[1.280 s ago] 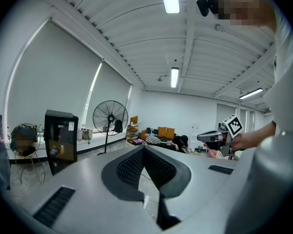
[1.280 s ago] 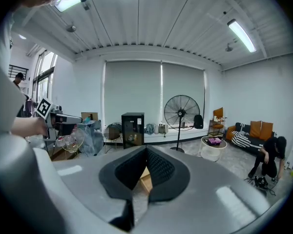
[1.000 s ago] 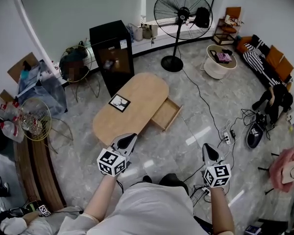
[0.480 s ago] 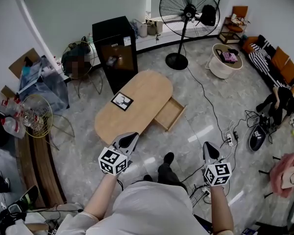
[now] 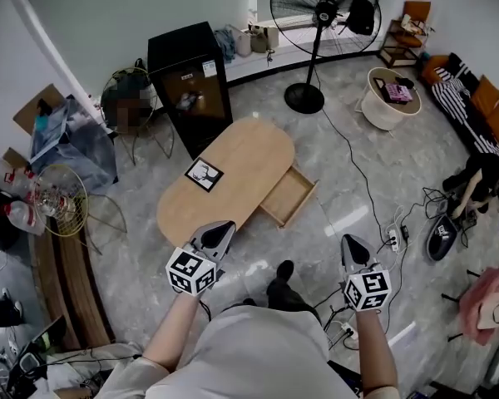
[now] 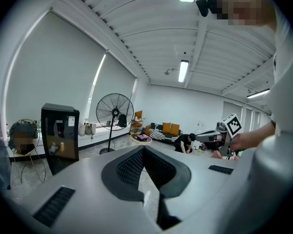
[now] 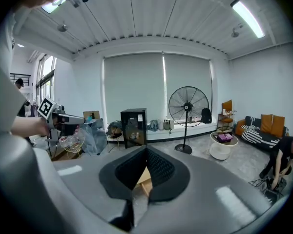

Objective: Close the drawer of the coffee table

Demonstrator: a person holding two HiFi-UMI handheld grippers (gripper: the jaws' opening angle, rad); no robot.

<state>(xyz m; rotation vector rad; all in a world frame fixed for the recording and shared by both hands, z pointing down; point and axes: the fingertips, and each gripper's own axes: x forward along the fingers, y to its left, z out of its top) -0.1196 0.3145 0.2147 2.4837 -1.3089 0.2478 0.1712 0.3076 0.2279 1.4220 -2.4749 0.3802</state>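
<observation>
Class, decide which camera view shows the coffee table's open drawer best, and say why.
The head view: it looks down on the whole drawer, pulled out from the coffee table, its inside visible. The right gripper view shows only a sliver of light wood, possibly the drawer. The left gripper view shows none of it.

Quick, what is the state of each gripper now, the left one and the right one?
Left gripper: closed, holding nothing.
Right gripper: closed, holding nothing.
</observation>
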